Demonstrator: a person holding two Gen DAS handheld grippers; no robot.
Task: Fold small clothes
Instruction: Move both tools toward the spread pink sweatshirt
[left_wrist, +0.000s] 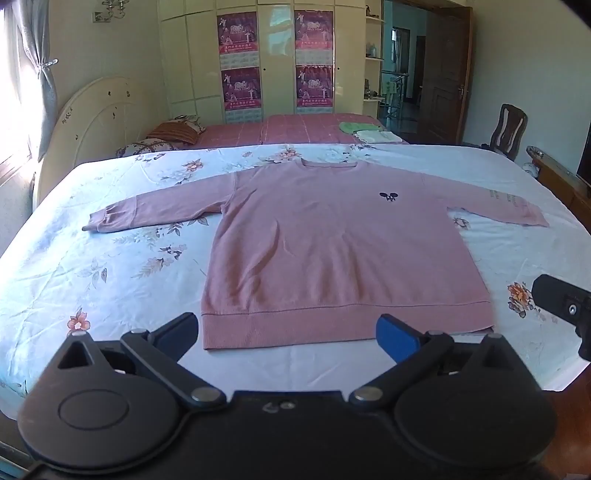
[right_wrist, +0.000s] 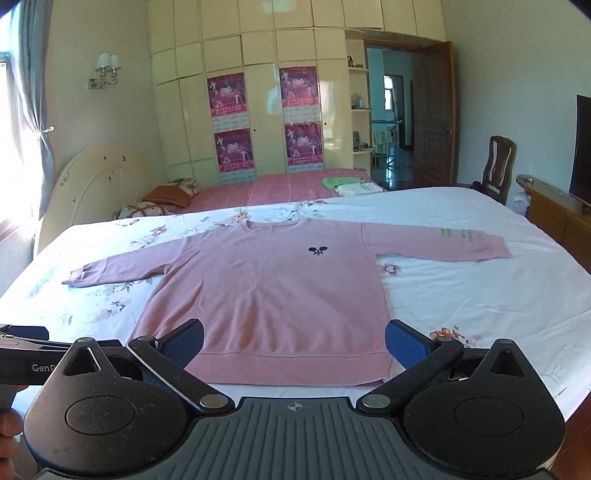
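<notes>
Left wrist: one pink sweater (left_wrist: 332, 251), two grippers, fingers (left_wrist: 397, 338) spread, empty.

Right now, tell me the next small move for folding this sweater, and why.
Probably bring the left gripper toward the left sleeve to fold it inward. The sweater lies flat with both sleeves spread, and both grippers are open and empty at its hem.

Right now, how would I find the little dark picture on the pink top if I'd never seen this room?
Start at the big bed with the pale floral sheet. A pink sweatshirt lies flat on it, sleeves spread wide. Below the collar, toward the sleeve with printed lettering, sits a small dark emblem, the only mark on the plain pink chest.
</notes>
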